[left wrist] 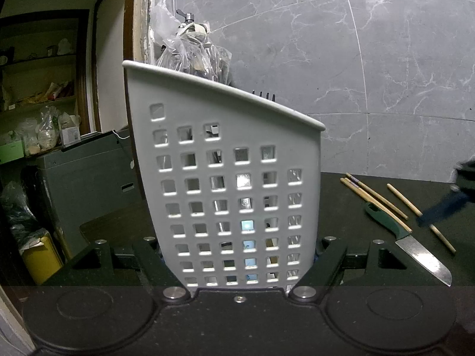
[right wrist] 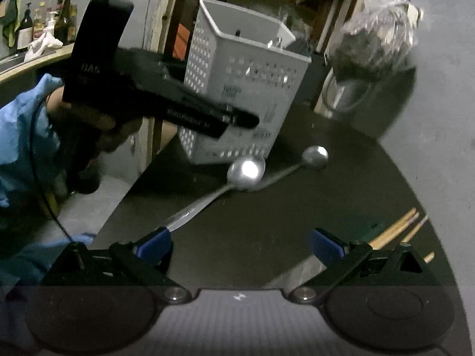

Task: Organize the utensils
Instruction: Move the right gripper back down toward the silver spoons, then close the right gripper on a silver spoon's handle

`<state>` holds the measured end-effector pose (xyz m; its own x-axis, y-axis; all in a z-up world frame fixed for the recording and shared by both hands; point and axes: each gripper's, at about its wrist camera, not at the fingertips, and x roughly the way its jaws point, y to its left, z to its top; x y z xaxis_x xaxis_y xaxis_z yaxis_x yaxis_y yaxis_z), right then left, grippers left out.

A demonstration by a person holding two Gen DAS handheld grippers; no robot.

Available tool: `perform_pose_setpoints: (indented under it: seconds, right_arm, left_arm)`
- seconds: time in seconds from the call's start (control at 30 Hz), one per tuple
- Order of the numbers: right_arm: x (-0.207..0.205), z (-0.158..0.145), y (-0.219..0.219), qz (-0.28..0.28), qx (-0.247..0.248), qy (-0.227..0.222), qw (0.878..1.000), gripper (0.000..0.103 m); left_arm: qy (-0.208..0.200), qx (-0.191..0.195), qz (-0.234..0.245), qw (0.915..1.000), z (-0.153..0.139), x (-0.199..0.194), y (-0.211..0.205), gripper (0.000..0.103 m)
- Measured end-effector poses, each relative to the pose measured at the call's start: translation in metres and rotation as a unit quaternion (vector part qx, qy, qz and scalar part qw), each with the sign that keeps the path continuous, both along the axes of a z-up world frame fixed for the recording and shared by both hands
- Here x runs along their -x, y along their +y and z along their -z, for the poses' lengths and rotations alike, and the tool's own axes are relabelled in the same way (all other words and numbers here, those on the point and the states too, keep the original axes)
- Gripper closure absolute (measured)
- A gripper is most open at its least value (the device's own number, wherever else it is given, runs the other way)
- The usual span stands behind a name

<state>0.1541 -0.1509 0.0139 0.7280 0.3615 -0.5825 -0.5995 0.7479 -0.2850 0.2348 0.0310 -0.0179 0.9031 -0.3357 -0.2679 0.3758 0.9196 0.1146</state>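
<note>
Grey marble wall and dark countertop (left wrist: 356, 195). Left wrist view: the left gripper (left wrist: 240, 267) clamps the white perforated caddy (left wrist: 225, 178); chopsticks (left wrist: 377, 197) and a green-handled knife (left wrist: 406, 237) lie to the right. Right wrist view: the right gripper (right wrist: 240, 244) hangs open above the counter, two spoons (right wrist: 246, 170) lying between it and the caddy. A loosened grip on the caddy's smooth walls could tip it.
</note>
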Motion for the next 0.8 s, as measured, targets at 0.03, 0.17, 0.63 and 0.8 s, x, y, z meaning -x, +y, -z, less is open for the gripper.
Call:
perform_pose_setpoints:
  seconds: [0.03,0.17,0.63,0.8]
  right_arm:
    - [-0.004,-0.001,0.001,0.0,-0.001,-0.005,1.0,0.001]
    - [-0.033,-0.009,-0.003,-0.006,-0.024,-0.004,1.0,0.001]
    - [-0.115,-0.015,0.003,-0.176,-0.069,0.072,0.979,0.022]
    - [-0.123,-0.006,0.012,-0.185,-0.047,0.099,0.977,0.048]
  left_arm:
    - [0.0,0.0,0.0,1.0,0.0,0.0,0.0,0.026]
    - [-0.001,0.0,0.001,1.0,0.001,-0.001,0.001,0.026]
    - [0.0,-0.003,0.003,1.0,0.001,0.001,-0.001,0.026]
    - [-0.001,-0.003,0.003,1.0,0.001,0.002,-0.001,0.026]
